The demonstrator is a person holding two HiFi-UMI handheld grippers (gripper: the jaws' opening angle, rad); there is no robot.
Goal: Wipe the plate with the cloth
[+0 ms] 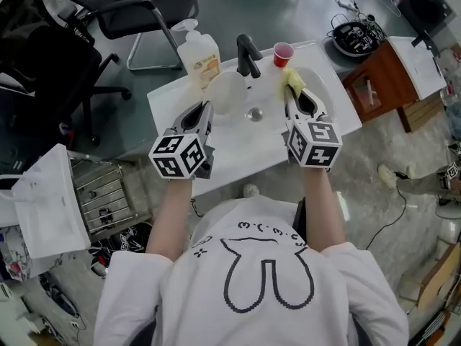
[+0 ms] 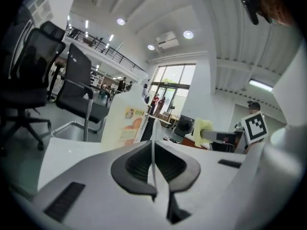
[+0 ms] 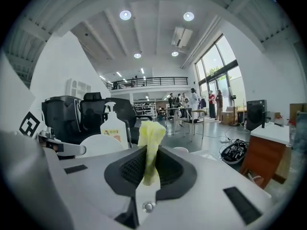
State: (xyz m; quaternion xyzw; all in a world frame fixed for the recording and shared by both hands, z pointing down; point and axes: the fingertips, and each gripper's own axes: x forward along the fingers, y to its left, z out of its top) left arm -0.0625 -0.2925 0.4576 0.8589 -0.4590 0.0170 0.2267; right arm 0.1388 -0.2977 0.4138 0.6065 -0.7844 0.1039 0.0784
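In the head view, my left gripper [image 1: 209, 107] is shut on the rim of a white plate [image 1: 226, 92], which it holds over the white sink [image 1: 238, 150]. In the left gripper view the plate [image 2: 153, 150] shows edge-on as a thin white line pinched between the jaws. My right gripper [image 1: 288, 92] is shut on a yellow cloth [image 1: 292, 78], just right of the plate. The cloth [image 3: 150, 138] sticks up between the right jaws [image 3: 149, 169]. From there the plate [image 3: 103, 145] sits to the left. The cloth [image 2: 202, 130] hangs apart from the plate.
A black faucet [image 1: 247, 55] stands behind the basin, with a soap pump bottle [image 1: 199, 52] to its left and a red cup [image 1: 283, 53] to its right. An office chair [image 1: 130, 13] is beyond the sink. A wooden cabinet [image 1: 378, 81] stands at the right.
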